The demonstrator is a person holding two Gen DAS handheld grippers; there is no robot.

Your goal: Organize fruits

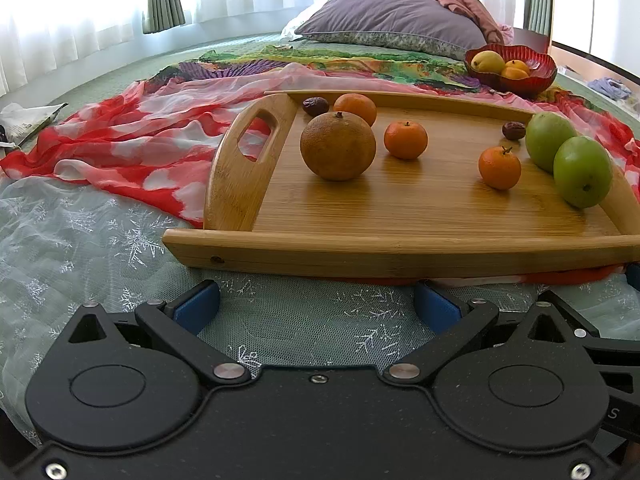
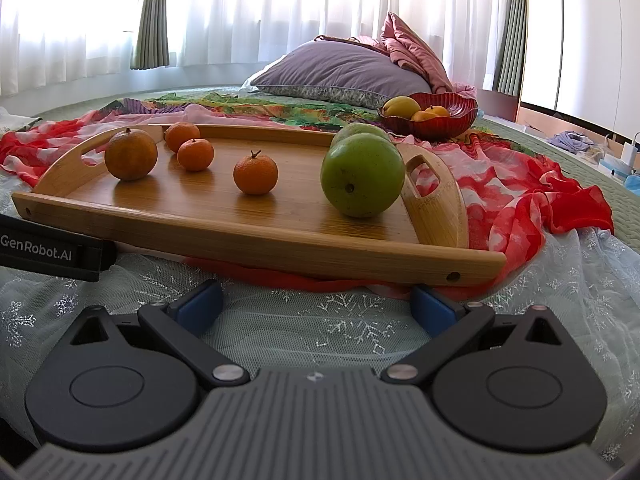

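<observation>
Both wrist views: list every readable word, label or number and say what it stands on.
"GenRobot.AI": white letters on the black body of the left claw device, at the right wrist view's left edge.
"S": lone pale letter on black housing at the left wrist view's right edge.
Crumpled printed paper: print too blurred to read.

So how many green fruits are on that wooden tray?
2, side by side at the tray's right end: a nearer green fruit and a farther green fruit. More could hide behind them.

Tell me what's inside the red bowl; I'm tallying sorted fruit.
The red bowl shows one yellow fruit and two small oranges. Its rim hides anything lower down.
</observation>
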